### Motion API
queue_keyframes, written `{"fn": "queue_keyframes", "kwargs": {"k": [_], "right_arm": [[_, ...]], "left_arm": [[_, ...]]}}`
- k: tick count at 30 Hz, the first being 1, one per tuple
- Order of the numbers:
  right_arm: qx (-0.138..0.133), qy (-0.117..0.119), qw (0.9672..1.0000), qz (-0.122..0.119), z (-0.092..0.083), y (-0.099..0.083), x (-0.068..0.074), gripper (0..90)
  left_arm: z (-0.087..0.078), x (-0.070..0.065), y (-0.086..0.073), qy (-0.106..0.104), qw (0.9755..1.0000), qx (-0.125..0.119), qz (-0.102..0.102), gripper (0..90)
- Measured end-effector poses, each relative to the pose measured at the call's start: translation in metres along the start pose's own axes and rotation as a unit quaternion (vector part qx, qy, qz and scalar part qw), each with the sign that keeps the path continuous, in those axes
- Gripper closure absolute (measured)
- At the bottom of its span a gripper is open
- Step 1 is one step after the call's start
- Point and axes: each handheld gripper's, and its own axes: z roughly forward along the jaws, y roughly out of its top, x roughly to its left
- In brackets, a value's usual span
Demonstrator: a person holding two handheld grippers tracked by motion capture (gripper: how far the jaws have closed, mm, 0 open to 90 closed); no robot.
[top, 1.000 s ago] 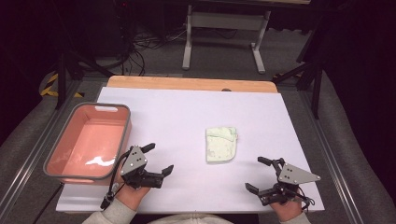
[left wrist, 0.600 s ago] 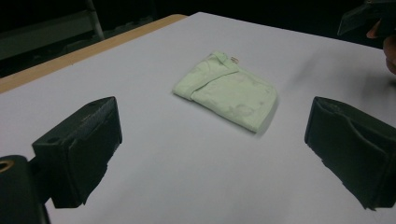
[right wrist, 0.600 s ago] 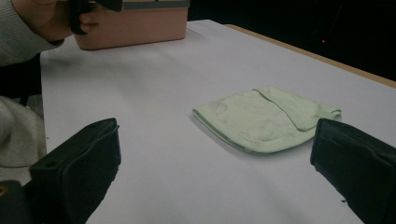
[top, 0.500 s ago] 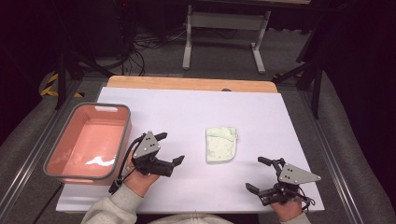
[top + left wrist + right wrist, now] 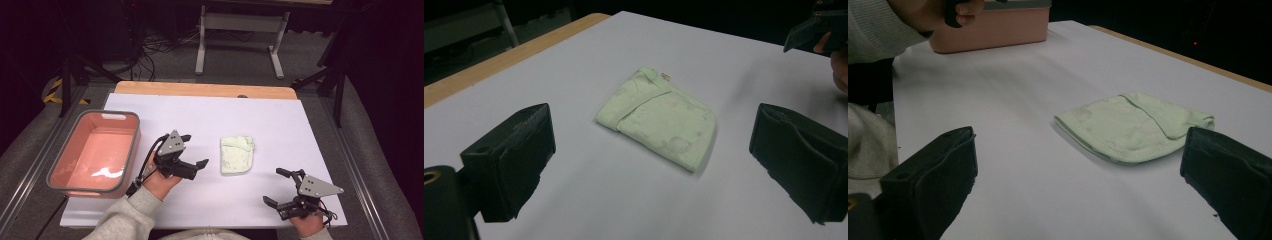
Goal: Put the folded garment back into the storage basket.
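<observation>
Folded pale green cloth lies flat on white surface, about centre, slightly right. Left claw just left of cloth, jaws spread wide, holding nothing, pointed at it; cloth sits between its jaws in left gripper view, apart from them. Right claw near right edge, jaws wide apart, empty, well clear of cloth. Pink tub with grey rim at left edge of surface.

Folded green cloth between spread jaws
</observation>
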Motion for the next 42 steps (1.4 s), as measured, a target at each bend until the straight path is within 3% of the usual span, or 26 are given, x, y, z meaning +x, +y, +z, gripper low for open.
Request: {"fn": "queue_keyframes", "kwargs": {"k": [12,26,34,42], "right_arm": [[-0.002,0.002,1.0,0.001,-0.001,0.0,-0.001,2.1],[-0.003,0.004,1.0,0.004,-0.001,-0.001,-0.001,2.1],[-0.004,0.005,1.0,0.003,-0.001,-0.001,-0.001,2.3],[-0.002,0.007,1.0,0.004,-0.001,-0.001,-0.002,2.4]], "left_arm": [[0.025,0.003,0.017,-0.019,0.9998,0.006,0.001,6.0],[0.058,0.009,0.03,-0.015,0.9992,0.034,0.011,6.6],[0.08,0.015,0.03,-0.021,0.9983,0.052,-0.014,6.6],[0.098,0.023,0.035,-0.012,0.9973,0.068,-0.025,6.5]]}}
